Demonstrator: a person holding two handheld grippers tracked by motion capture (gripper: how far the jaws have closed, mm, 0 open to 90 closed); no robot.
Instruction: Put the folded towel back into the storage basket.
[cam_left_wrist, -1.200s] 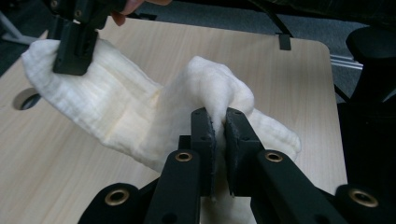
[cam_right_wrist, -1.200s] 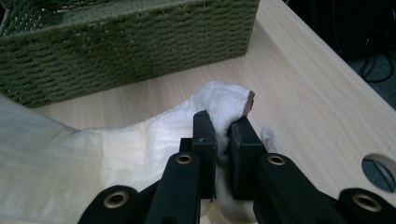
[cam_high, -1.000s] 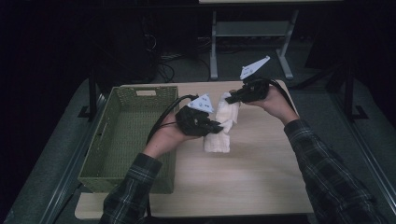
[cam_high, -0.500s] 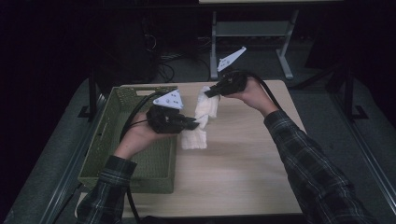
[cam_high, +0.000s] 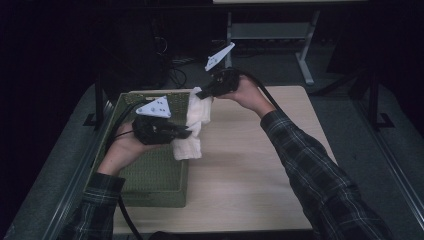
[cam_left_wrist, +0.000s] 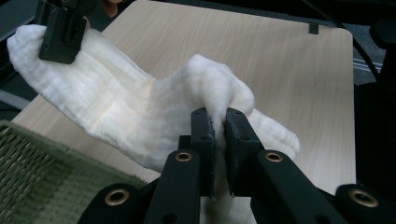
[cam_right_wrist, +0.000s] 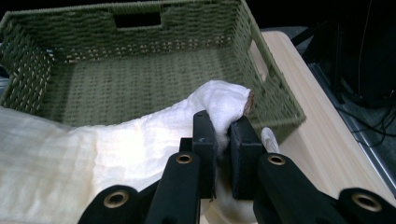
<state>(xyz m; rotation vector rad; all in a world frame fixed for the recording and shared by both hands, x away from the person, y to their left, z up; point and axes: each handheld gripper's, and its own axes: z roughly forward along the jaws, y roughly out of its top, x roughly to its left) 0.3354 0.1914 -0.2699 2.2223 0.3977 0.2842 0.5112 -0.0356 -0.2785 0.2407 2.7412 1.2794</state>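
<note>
White towel (cam_high: 194, 125) up off the desk (cam_high: 250, 170), strung between both tongs at the right rim of the green woven basket (cam_high: 150, 180)! Its long axis runs from near-left to far-right, sagging in the middle, with a loose end hanging toward the desk. Left tongs (cam_high: 187, 134) are clamped on a fold at the lower end; right tongs (cam_high: 202, 93) pinch the upper corner, just over the basket's far right corner.
</note>
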